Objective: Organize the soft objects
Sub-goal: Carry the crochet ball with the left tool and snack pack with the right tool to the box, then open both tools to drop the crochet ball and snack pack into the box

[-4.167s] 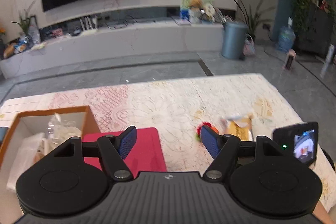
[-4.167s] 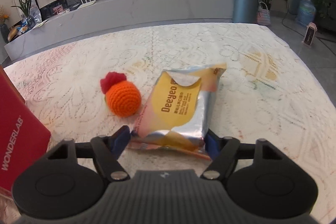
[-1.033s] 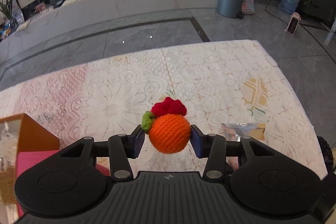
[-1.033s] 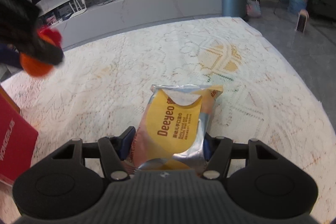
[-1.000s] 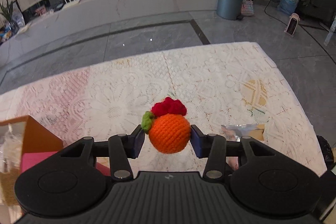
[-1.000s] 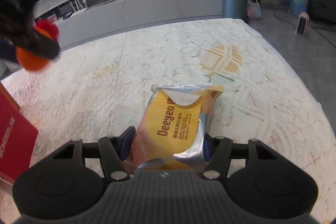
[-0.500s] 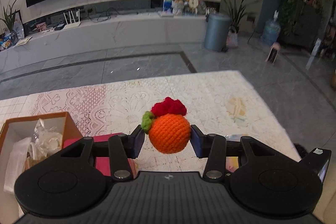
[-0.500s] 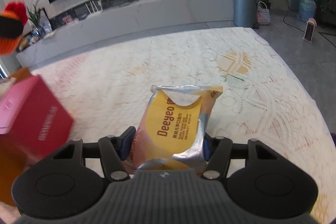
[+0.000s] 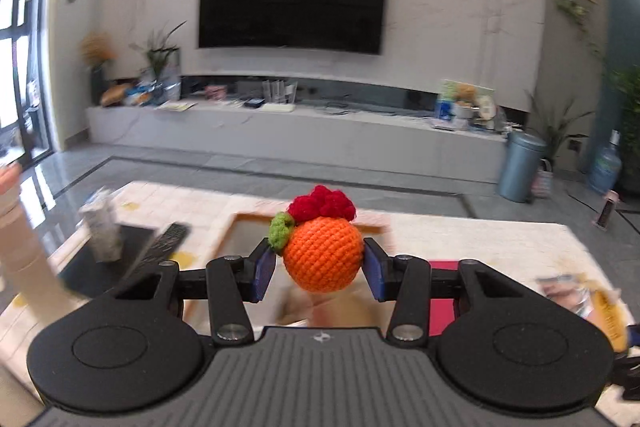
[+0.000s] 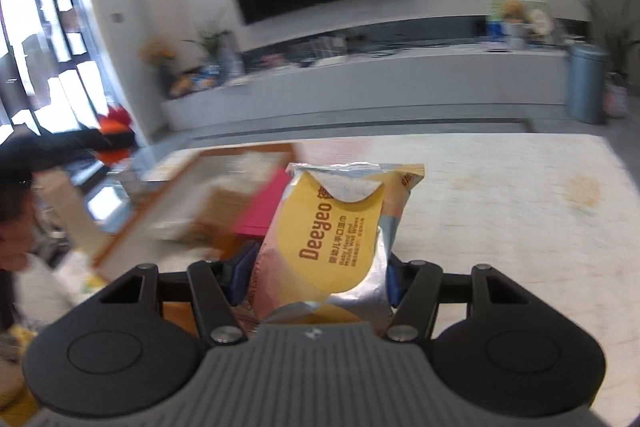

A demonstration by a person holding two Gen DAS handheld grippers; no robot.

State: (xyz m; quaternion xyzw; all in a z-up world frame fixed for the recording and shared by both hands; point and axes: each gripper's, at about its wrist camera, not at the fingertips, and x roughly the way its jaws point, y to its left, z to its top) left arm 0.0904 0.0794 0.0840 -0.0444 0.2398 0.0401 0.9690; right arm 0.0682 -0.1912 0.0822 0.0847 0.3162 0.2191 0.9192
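My left gripper (image 9: 319, 269) is shut on an orange crocheted ball (image 9: 322, 255) with a red tuft and a green leaf, held in the air above a brown open box (image 9: 240, 223). My right gripper (image 10: 314, 273) is shut on a yellow and silver wet-wipes pack (image 10: 340, 239), lifted off the table. In the right wrist view the brown box (image 10: 208, 163) lies blurred to the left of the pack, and the left gripper with the orange ball (image 10: 114, 137) shows far left. The wipes pack (image 9: 592, 301) also appears at the right edge of the left wrist view.
A red box (image 10: 264, 205) lies beside the brown box on the lace-covered table (image 10: 500, 211). A remote control (image 9: 162, 243) and a dark tray (image 9: 100, 267) sit left of the box. A person's head (image 10: 12, 223) is at the far left.
Both grippers have swung left and upward with their loads. The views now show the TV wall, and the brown box has come under the left gripper and nearer the right one.
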